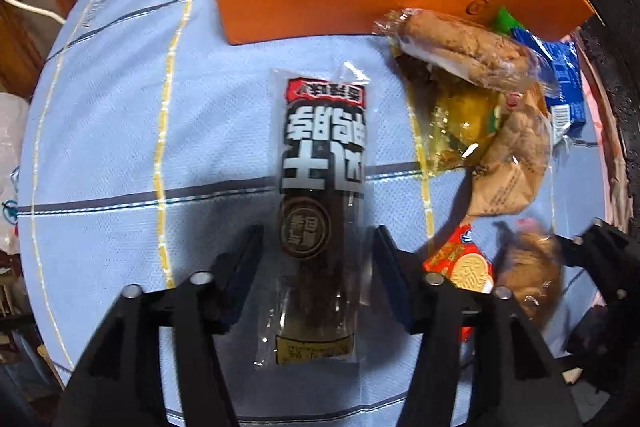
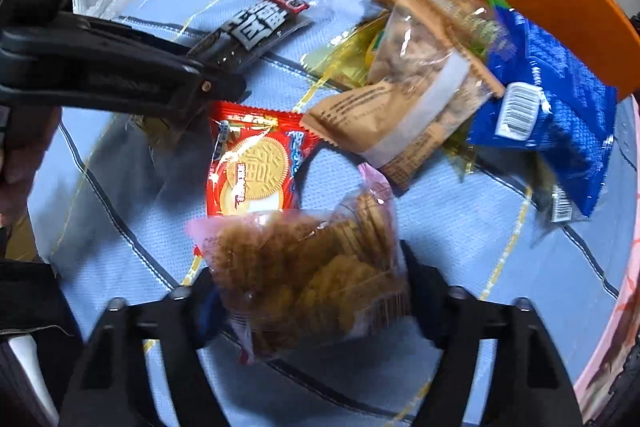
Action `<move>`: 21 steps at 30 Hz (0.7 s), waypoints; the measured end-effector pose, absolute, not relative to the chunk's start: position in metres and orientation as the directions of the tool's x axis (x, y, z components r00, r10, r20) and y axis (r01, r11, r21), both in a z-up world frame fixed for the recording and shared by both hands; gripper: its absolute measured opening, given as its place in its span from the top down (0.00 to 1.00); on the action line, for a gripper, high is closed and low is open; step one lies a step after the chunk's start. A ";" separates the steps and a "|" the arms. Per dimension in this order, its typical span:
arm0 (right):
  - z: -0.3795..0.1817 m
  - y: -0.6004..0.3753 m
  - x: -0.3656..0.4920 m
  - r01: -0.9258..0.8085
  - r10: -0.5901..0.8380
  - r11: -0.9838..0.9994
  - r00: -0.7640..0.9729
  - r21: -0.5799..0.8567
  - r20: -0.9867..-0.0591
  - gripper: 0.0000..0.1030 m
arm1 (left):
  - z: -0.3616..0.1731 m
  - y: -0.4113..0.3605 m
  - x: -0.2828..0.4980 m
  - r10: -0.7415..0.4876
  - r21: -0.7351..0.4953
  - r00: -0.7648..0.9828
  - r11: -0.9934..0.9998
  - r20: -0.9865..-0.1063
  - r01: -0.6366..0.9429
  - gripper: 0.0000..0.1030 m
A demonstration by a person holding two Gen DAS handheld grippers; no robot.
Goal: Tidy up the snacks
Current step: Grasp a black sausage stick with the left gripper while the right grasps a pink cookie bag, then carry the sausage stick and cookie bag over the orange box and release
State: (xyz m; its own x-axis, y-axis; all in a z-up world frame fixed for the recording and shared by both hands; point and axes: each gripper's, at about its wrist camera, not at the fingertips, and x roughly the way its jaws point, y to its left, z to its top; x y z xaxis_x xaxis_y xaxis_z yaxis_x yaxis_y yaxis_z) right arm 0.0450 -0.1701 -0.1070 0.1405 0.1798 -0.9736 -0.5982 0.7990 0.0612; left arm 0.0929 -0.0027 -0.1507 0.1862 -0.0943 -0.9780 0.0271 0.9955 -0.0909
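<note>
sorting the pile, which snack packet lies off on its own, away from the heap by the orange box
The long black meat-stick packet, lying alone on the blue cloth between the left gripper's fingers. The red biscuit packet and the others overlap.

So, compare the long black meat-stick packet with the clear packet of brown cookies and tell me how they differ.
The black meat-stick packet is long and narrow; the cookie packet is short and squarish. The black meat-stick packet is mostly dark with big white lettering; the cookie packet is clear, showing brown pieces. The first lies alone between the left gripper pads; the second overlaps a red biscuit packet, between the right gripper pads. Both lie on the blue cloth.
</note>
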 end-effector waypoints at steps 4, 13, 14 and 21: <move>-0.075 -0.187 0.050 -0.554 0.234 0.827 0.188 0.093 -0.954 0.33 | -0.133 0.000 0.089 -0.134 -0.132 0.227 0.991 -0.965 0.025 0.73; 0.001 -0.221 0.092 -0.464 0.327 0.875 0.354 0.139 -0.876 0.33 | -0.046 0.000 0.085 -0.198 -0.193 0.392 0.980 -0.898 0.054 0.72; 0.012 -0.222 0.101 -0.462 0.339 0.876 0.379 0.141 -0.861 0.33 | -0.032 0.000 0.088 -0.206 -0.197 0.420 0.978 -0.884 0.065 0.72; 0.048 -0.224 0.201 -0.377 0.356 0.911 0.513 0.168 -0.781 0.33 | 0.032 -0.017 0.157 -0.180 -0.143 0.548 0.984 -0.817 0.109 0.70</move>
State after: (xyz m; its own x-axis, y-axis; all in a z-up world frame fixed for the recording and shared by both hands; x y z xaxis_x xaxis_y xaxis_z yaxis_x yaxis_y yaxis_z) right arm 0.2015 -0.2237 0.0478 0.5128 0.3563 -0.7811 -0.3772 0.9108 0.1678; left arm 0.1574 -0.0175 0.0317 0.5484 -0.1797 -0.8167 0.1093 0.9837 -0.1430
